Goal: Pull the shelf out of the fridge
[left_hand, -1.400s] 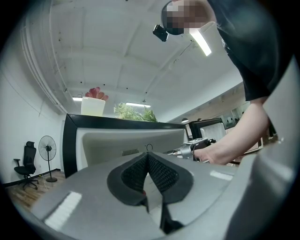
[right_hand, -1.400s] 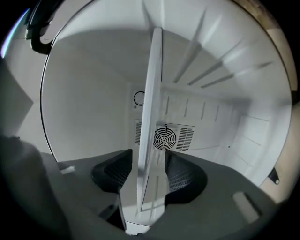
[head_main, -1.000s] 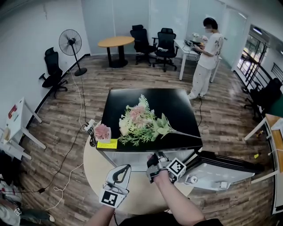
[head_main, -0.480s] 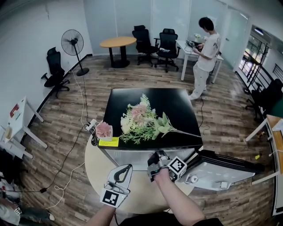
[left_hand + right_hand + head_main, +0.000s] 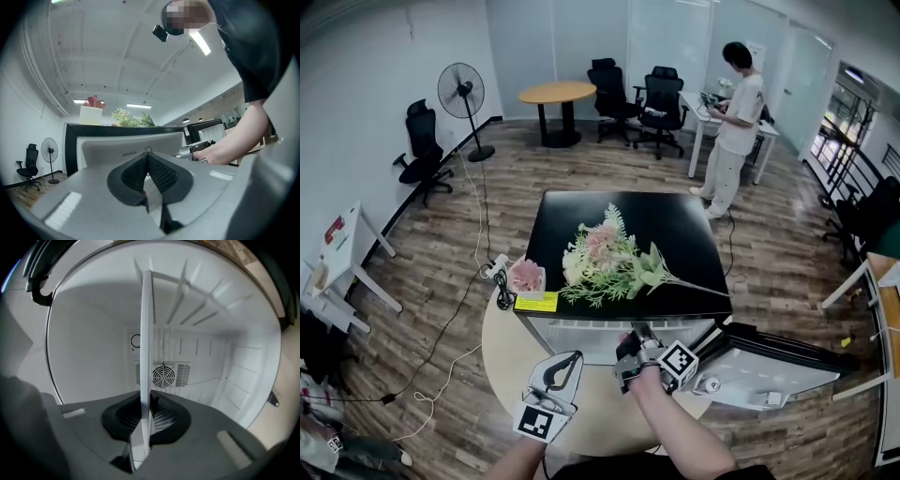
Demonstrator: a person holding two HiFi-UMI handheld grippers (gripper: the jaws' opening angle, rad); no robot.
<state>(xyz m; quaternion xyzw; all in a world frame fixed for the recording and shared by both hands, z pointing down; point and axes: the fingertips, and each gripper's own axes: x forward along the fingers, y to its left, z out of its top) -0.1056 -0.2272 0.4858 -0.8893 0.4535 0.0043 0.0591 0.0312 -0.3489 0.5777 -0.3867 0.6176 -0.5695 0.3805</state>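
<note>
White plastic fills the middle of the right gripper view: the shelf (image 5: 146,333) stands edge-on between the pads of my right tongs (image 5: 146,404). Its jaws have just been closing and now pinch the shelf's front edge, almost fully shut. The shelf runs back toward the vent fan (image 5: 163,376) on the rear wall, so I judge it is seated inside the fridge (image 5: 684,234) and not yet drawn out. The door (image 5: 769,370) already hangs open at lower right of the head view. The grip is made; the whole pull is left.

My left tongs (image 5: 558,370) hang at bottom centre, pads together on nothing, just in front of the fridge.

The fridge's black top carries a spray of flowers (image 5: 605,262) in the middle and a pink pot (image 5: 525,277) at its lower-left corner. The fridge sits on a pale round table (image 5: 502,347) over wood floor (image 5: 422,281). At the upper left stands a pedestal fan (image 5: 460,91), along the top some office chairs (image 5: 661,98), and at the upper right a person (image 5: 733,122) by a desk.
</note>
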